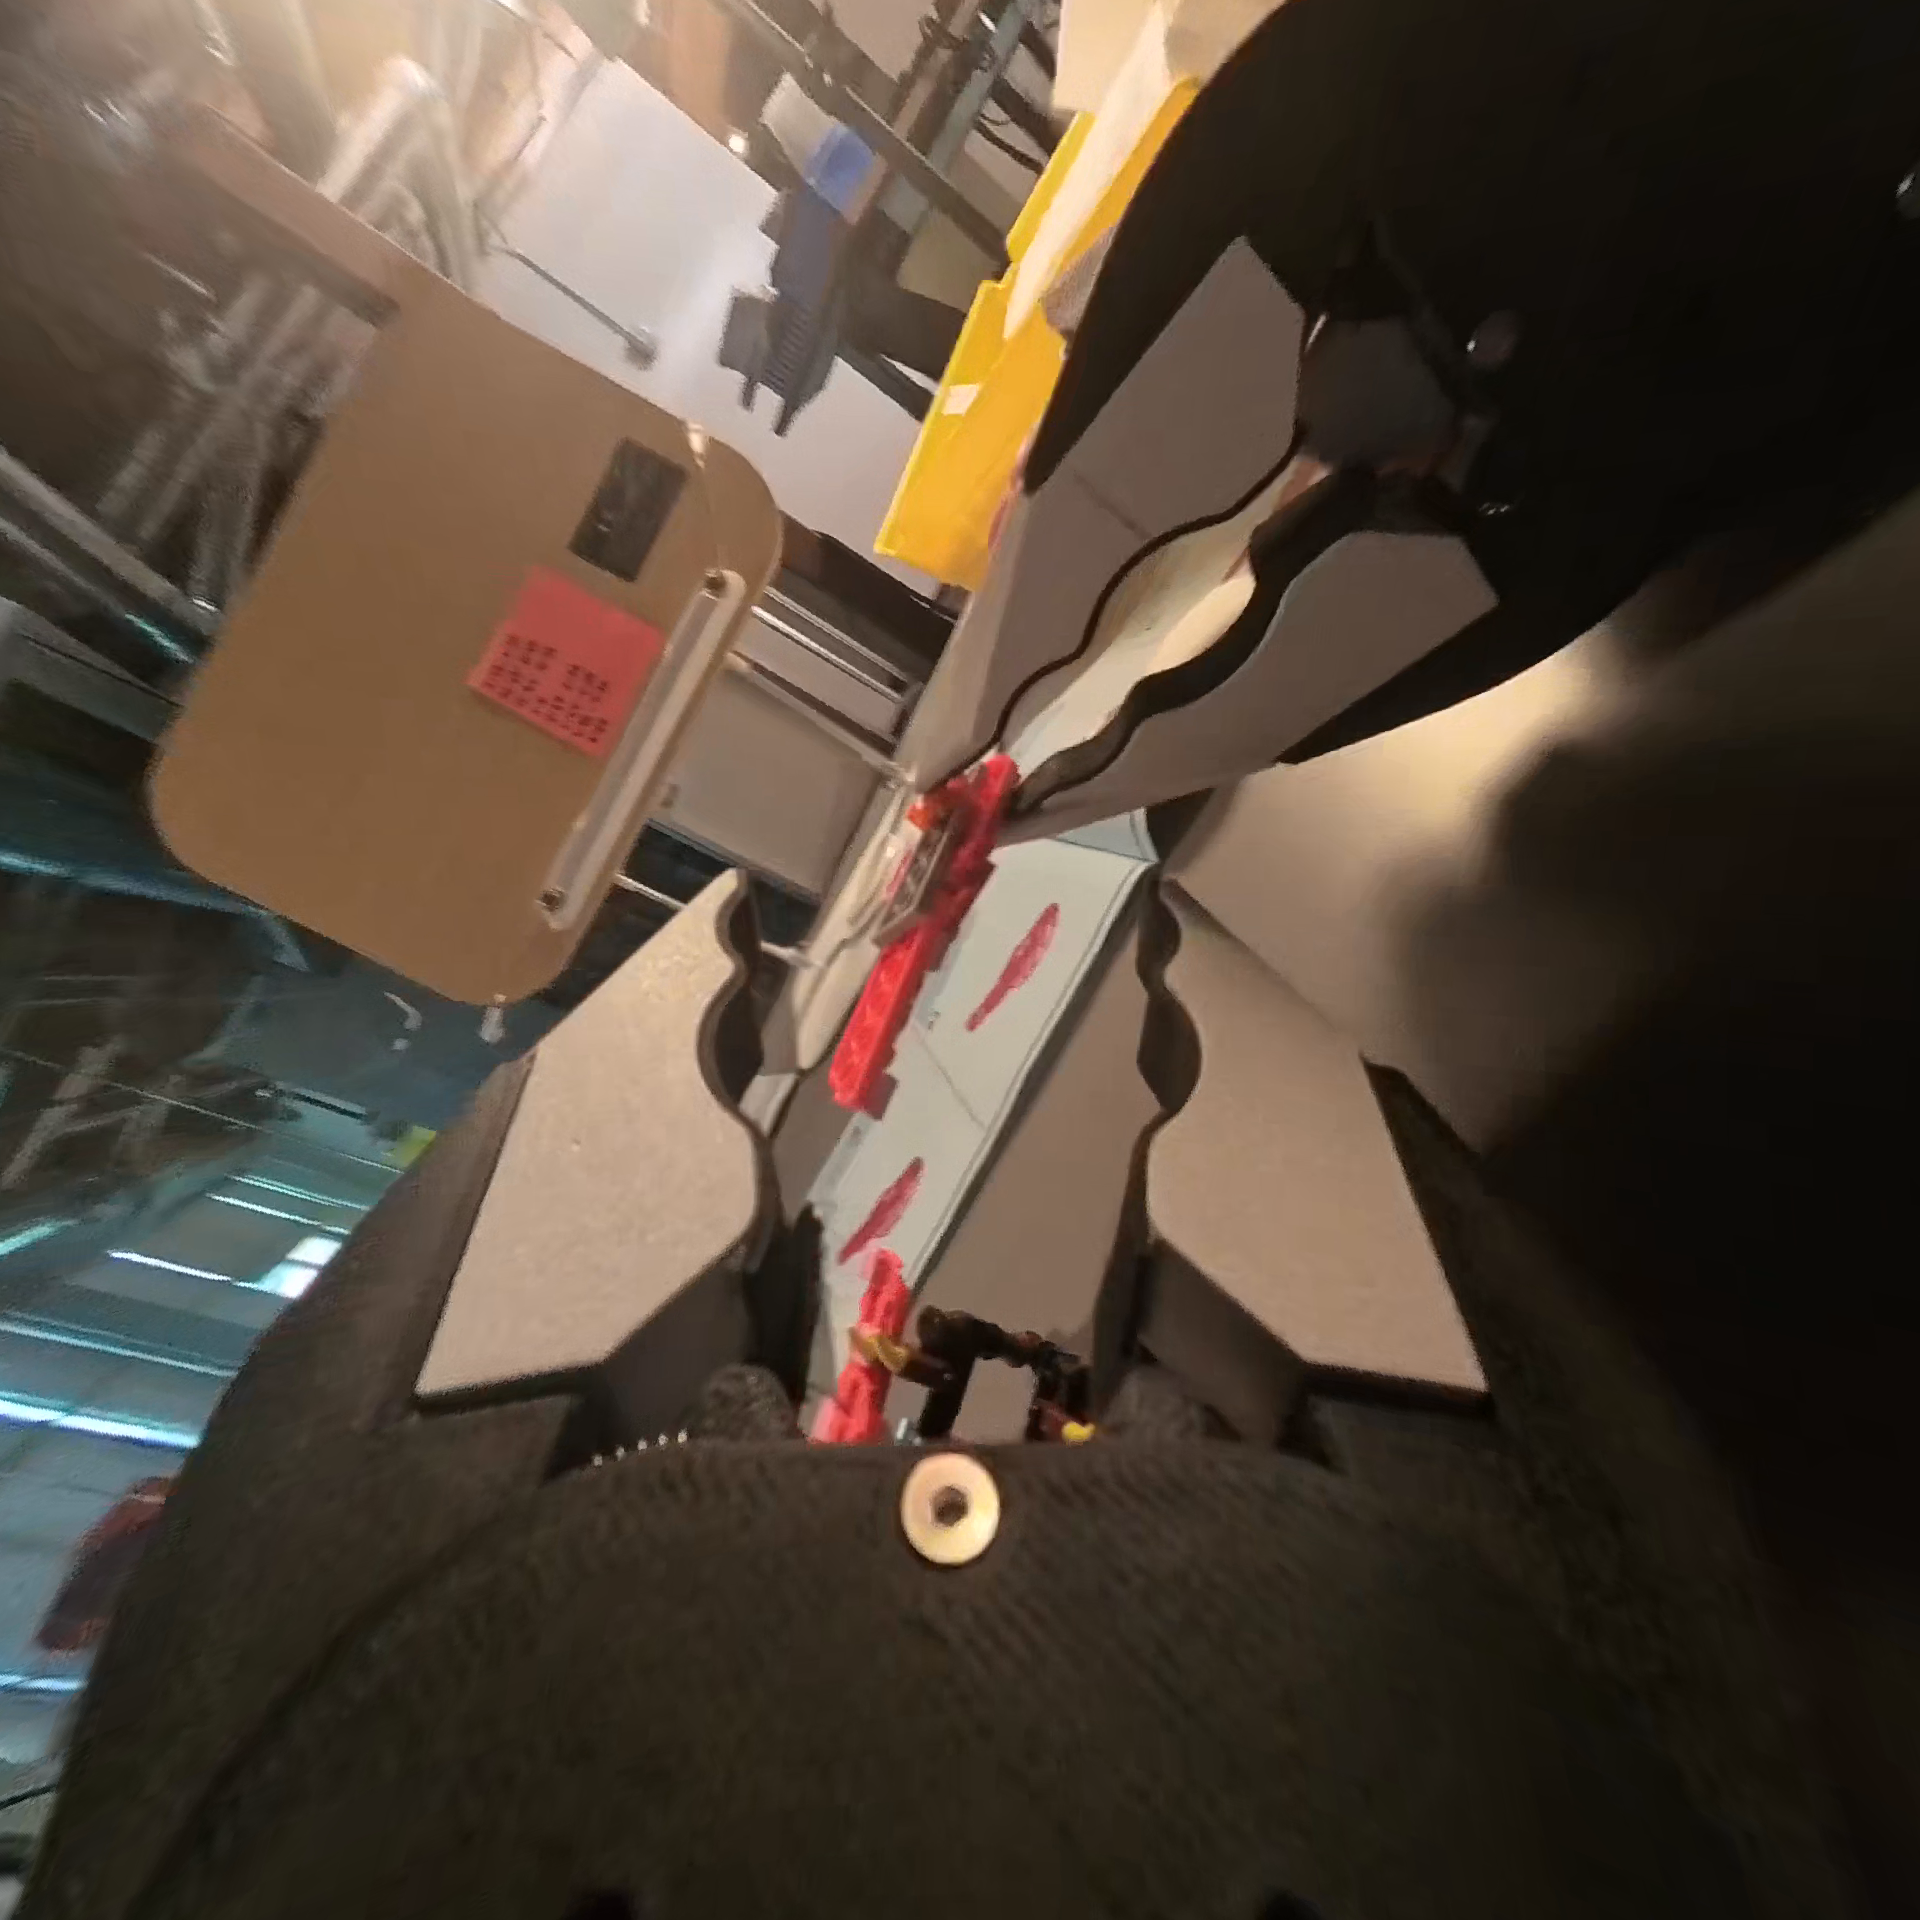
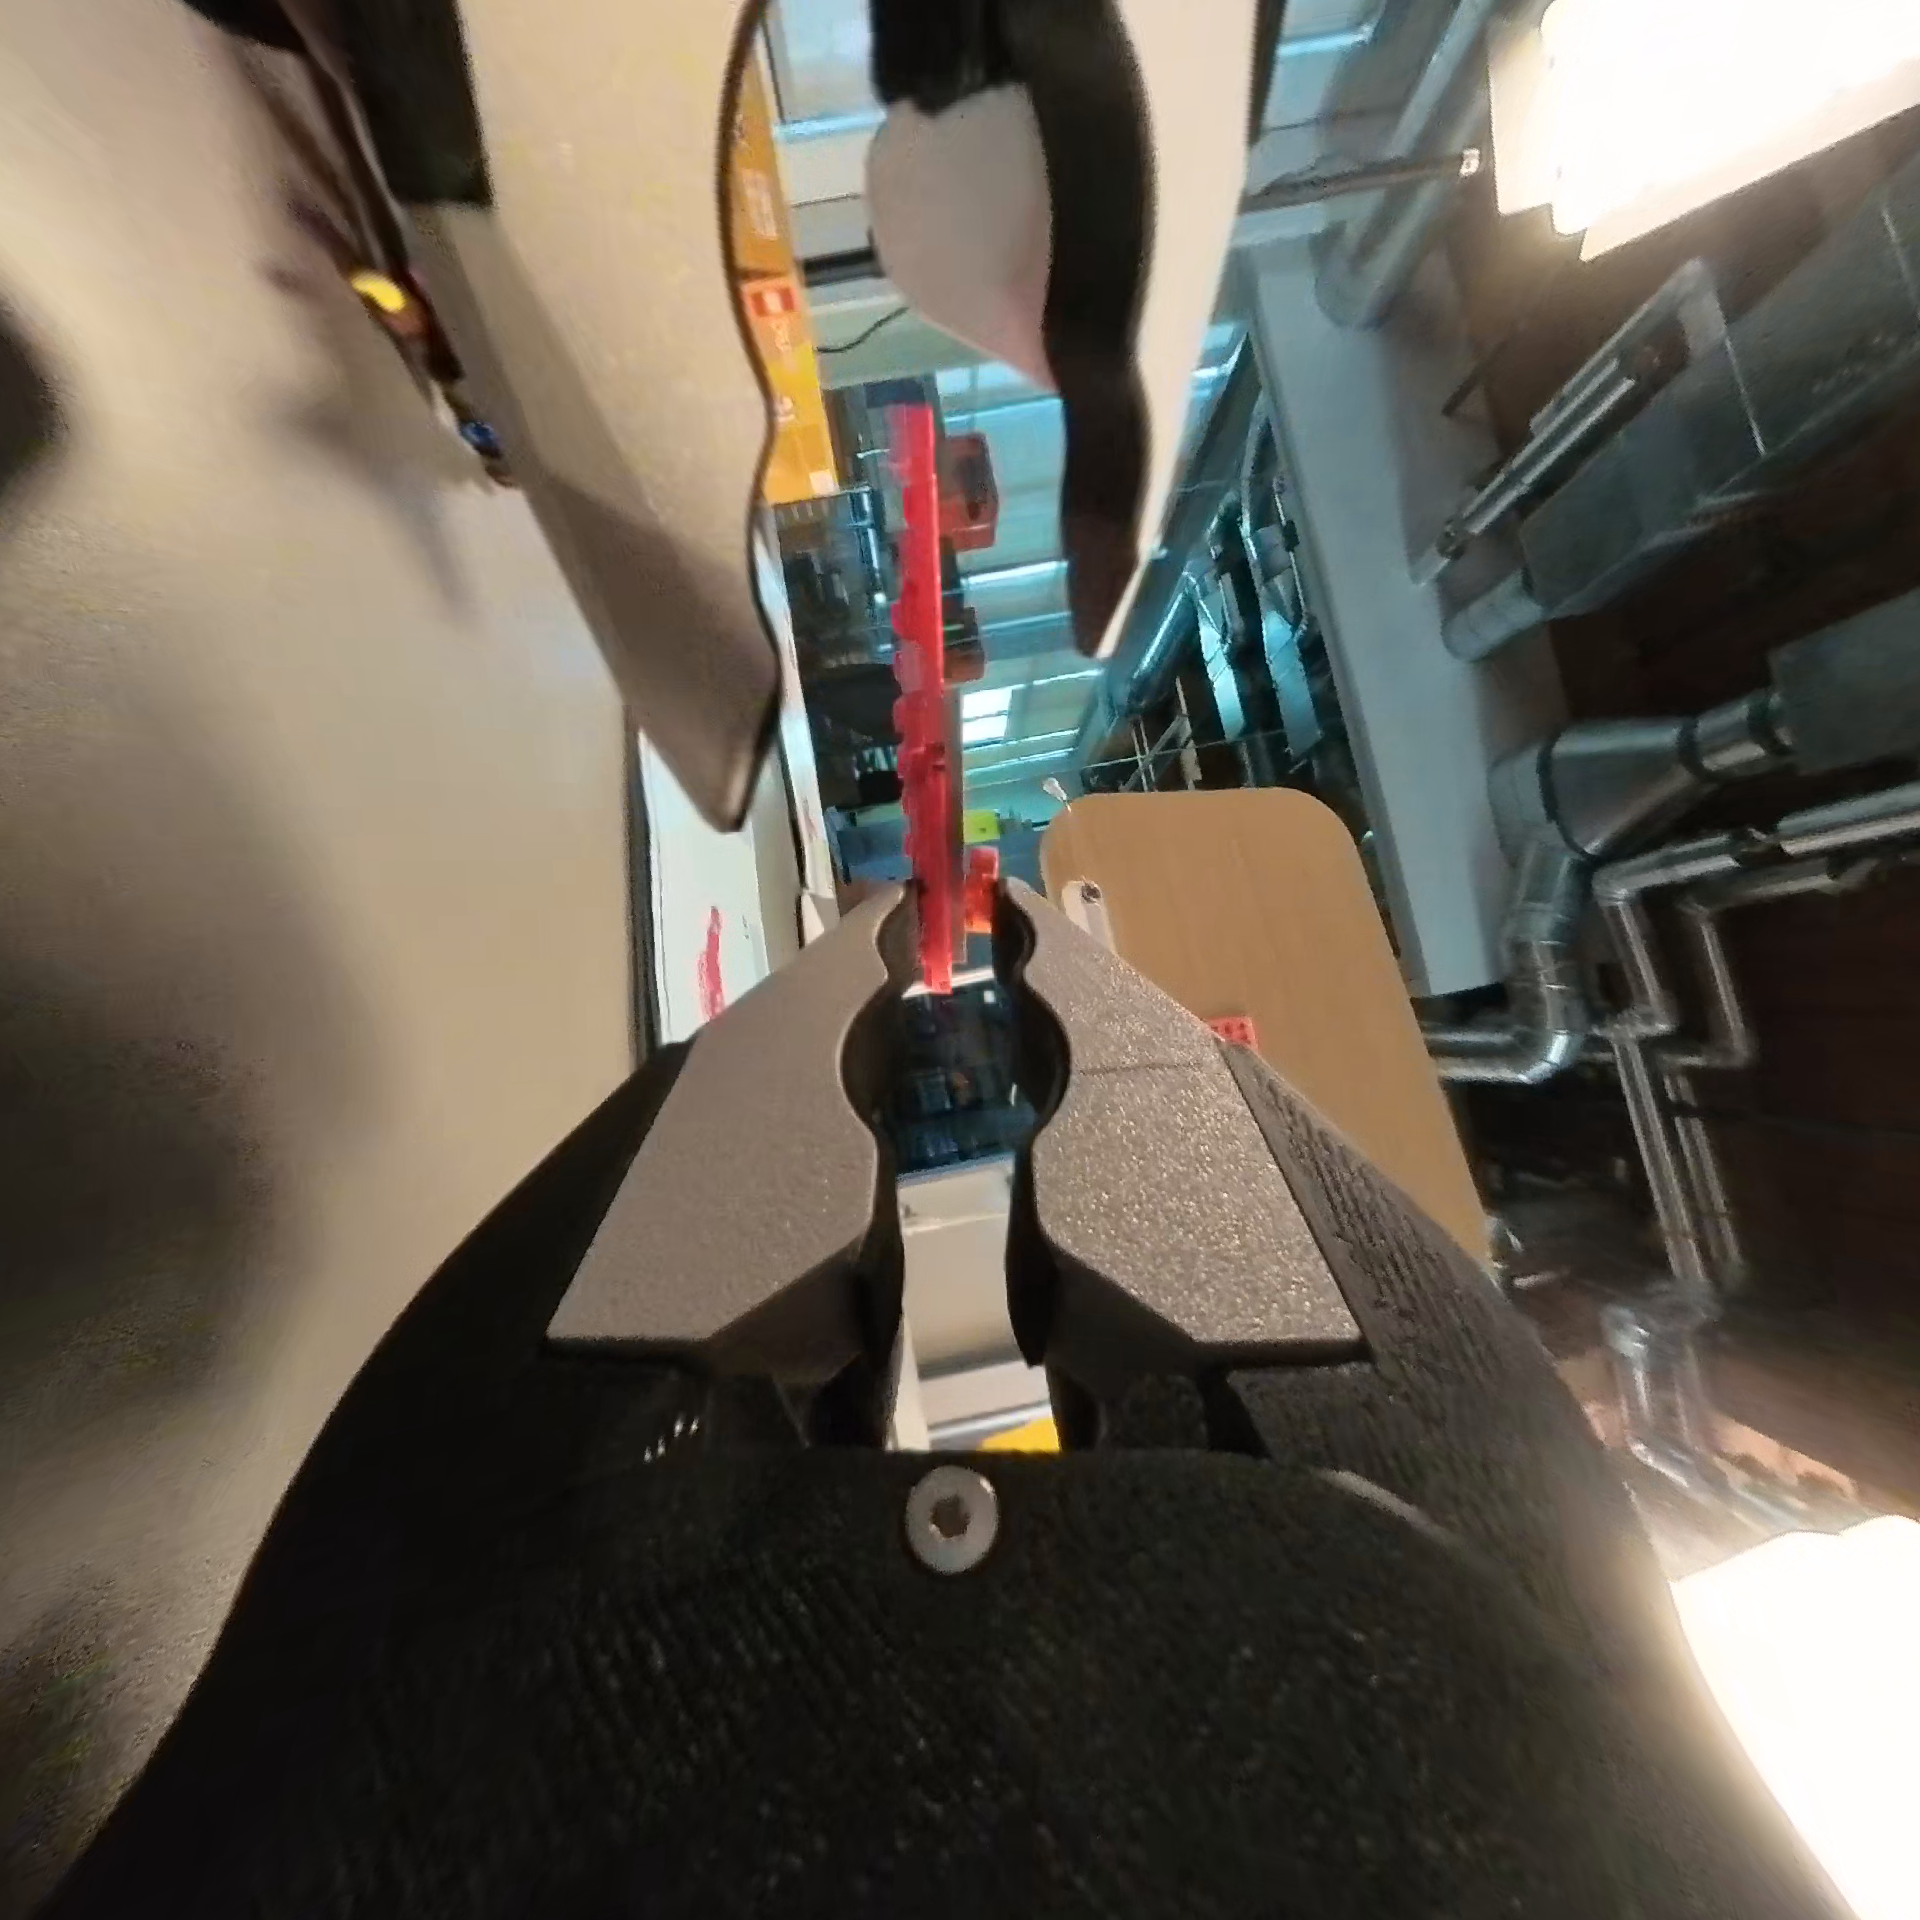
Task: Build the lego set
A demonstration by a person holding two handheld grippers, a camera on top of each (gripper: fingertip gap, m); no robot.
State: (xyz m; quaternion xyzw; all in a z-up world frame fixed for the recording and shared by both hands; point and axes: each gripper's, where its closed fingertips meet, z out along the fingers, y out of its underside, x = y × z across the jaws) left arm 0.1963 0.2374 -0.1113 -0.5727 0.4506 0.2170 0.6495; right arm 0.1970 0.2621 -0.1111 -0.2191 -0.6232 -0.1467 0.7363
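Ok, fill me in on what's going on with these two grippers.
The right gripper is shut on one end of a long red studded strip, pads pressed on both sides. The left gripper faces it with its fingers wide apart, the strip lying between them untouched. Behind are a tan board with a red sticker and a yellow bin.
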